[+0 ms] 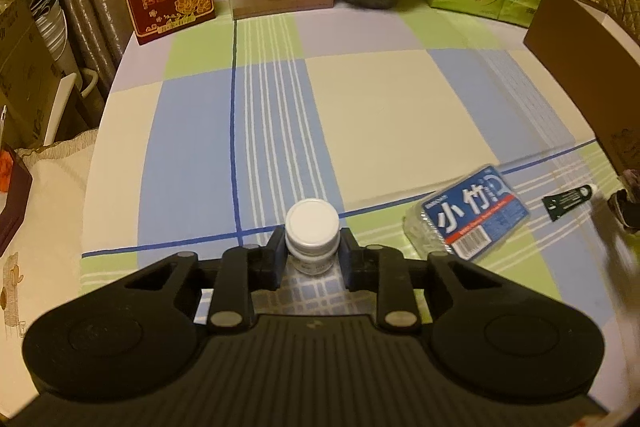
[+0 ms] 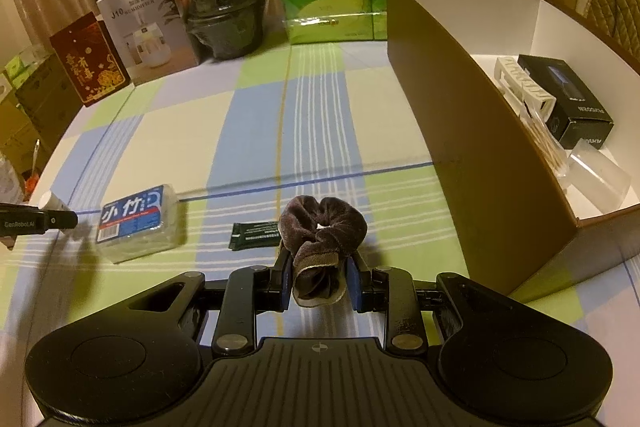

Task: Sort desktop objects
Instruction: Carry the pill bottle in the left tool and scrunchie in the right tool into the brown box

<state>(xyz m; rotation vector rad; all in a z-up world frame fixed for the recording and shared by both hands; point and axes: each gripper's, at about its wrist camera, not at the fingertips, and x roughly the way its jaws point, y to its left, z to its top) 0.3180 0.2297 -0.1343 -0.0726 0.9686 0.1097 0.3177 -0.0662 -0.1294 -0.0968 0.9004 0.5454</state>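
the left gripper is clamped on a small white-capped bottle standing on the checked tablecloth. the right gripper is clamped on a brown velvet scrunchie. beyond lie a blue-labelled packet and a dark green tube. farther right stands the open brown box.

At lower centre, the left gripper clamps a small white-capped bottle upright on the checked tablecloth. Lower right lie a blue-labelled clear box and, further right, a dark green tube. A brown cardboard box fills the right edge.
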